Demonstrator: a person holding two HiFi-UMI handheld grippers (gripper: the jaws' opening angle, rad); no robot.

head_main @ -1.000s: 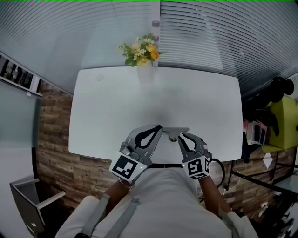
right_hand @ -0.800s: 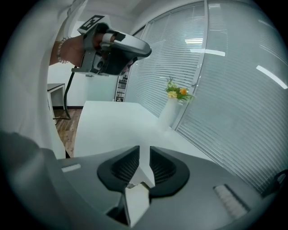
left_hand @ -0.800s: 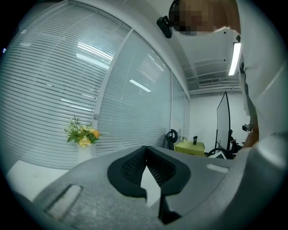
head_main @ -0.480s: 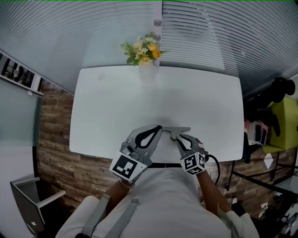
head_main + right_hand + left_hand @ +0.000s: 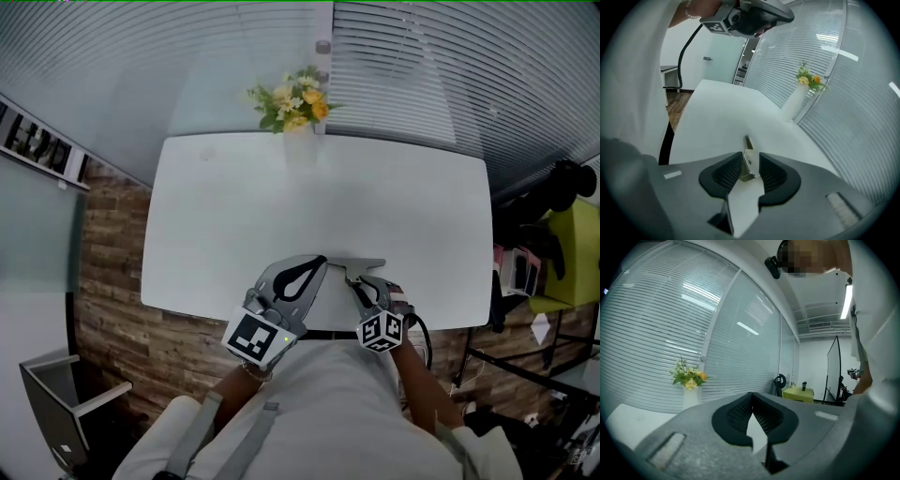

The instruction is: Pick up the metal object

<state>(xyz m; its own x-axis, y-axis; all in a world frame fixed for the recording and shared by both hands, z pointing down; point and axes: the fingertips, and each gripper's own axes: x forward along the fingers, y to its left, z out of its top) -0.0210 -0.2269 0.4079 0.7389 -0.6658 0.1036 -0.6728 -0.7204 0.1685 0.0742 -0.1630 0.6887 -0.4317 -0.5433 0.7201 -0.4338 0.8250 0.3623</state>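
A flat metal bracket (image 5: 362, 264) lies on the white table (image 5: 234, 206) close to its near edge. My right gripper (image 5: 360, 280) reaches it from the near side; its jaws are opening. In the right gripper view the bracket's (image 5: 749, 161) near end sits between the fingertips, and the pads do not clearly press on it. My left gripper (image 5: 322, 258) rests just left of the bracket with its tips together and nothing between them. In the left gripper view its jaws meet at the left gripper's tip (image 5: 752, 395).
A white vase of yellow flowers (image 5: 295, 112) stands at the table's far edge, in front of window blinds. The vase of flowers (image 5: 806, 82) is also in the right gripper view. A lime-green table (image 5: 574, 253) and clutter stand to the right.
My right gripper has slid left and forward toward the bracket, so its fingertips now flank the bracket's near end. The left gripper and the bracket have stayed put.
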